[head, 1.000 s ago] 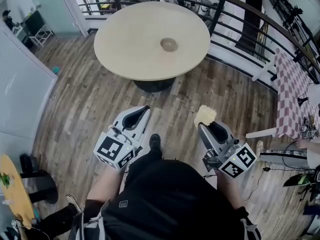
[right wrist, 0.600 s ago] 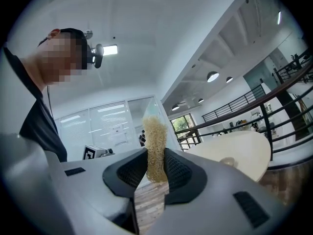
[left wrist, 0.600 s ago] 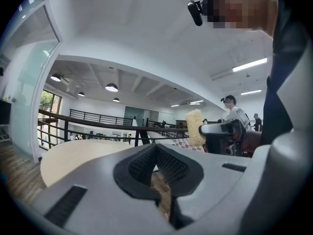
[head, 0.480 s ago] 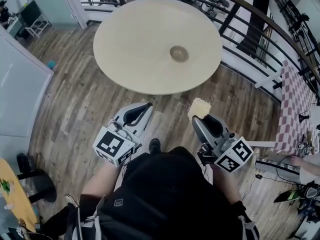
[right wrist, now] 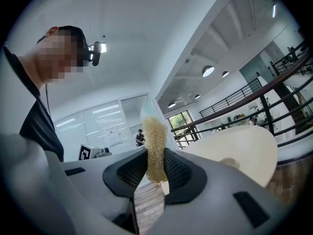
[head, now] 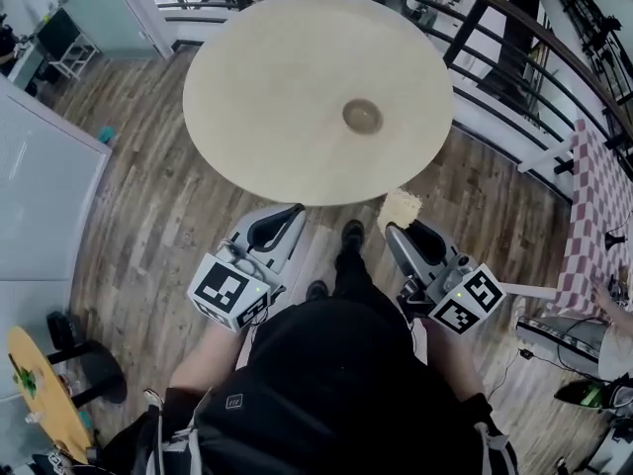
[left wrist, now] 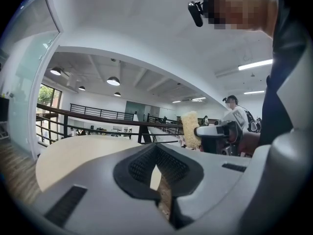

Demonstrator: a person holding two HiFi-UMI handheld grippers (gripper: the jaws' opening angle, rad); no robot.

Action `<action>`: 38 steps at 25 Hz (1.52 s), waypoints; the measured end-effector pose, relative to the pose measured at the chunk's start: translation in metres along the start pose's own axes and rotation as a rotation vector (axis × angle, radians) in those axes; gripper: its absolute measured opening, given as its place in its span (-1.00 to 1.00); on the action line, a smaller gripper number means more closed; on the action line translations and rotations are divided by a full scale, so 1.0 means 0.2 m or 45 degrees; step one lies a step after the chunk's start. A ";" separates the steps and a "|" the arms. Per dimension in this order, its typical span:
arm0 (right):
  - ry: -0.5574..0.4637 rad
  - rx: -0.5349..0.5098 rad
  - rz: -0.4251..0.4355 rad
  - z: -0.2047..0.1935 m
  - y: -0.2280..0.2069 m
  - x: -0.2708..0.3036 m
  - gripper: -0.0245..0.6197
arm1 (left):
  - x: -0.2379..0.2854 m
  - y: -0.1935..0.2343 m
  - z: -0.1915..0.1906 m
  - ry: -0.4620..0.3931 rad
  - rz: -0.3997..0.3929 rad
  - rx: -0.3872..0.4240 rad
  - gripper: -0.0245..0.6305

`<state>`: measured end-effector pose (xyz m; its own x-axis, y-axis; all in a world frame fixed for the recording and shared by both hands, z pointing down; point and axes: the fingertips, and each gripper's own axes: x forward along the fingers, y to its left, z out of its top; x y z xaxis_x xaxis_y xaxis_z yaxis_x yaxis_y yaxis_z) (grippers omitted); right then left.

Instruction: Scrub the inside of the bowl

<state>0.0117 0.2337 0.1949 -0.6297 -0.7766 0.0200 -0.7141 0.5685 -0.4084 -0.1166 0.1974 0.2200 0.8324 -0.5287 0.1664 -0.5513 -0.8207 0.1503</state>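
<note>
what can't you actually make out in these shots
- bowl: too small in the head view to tell whether its inside is dirty; only a faint smudge in the right gripper view
- table base: hidden under its own top, head view
- checkered table: cut off by the head view's right edge

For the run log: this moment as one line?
left gripper: shut, empty | right gripper: shut on scrubber | bowl: on table, untouched | scrub: not begun

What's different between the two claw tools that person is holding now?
The left gripper is shut and empty; the right gripper is shut on a yellow scrub pad. The left's jaws meet; the right's are wedged apart by the pad. Both are grey, carry marker cubes and point toward the round table.
</note>
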 end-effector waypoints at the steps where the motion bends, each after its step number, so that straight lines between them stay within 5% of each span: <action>1: -0.003 0.006 0.001 0.01 -0.04 0.03 -0.59 | 0.04 0.03 0.01 0.001 0.003 0.003 -0.90; 17: 0.021 0.062 0.045 0.14 -0.73 0.12 -0.59 | 0.69 0.16 0.08 0.061 0.056 0.004 -0.91; 29: 0.143 0.126 0.127 0.03 -1.01 0.30 -0.59 | 0.96 0.29 0.02 0.120 0.100 -0.045 -0.90; 38: 0.281 0.204 0.073 -0.20 -1.21 0.51 -0.59 | 1.13 0.51 -0.22 0.222 0.067 -0.097 -0.90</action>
<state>0.1081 0.0283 0.3311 -0.7316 -0.6565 0.1837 -0.6290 0.5463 -0.5531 0.0133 0.0033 0.3153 0.7836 -0.5193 0.3411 -0.6018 -0.7709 0.2088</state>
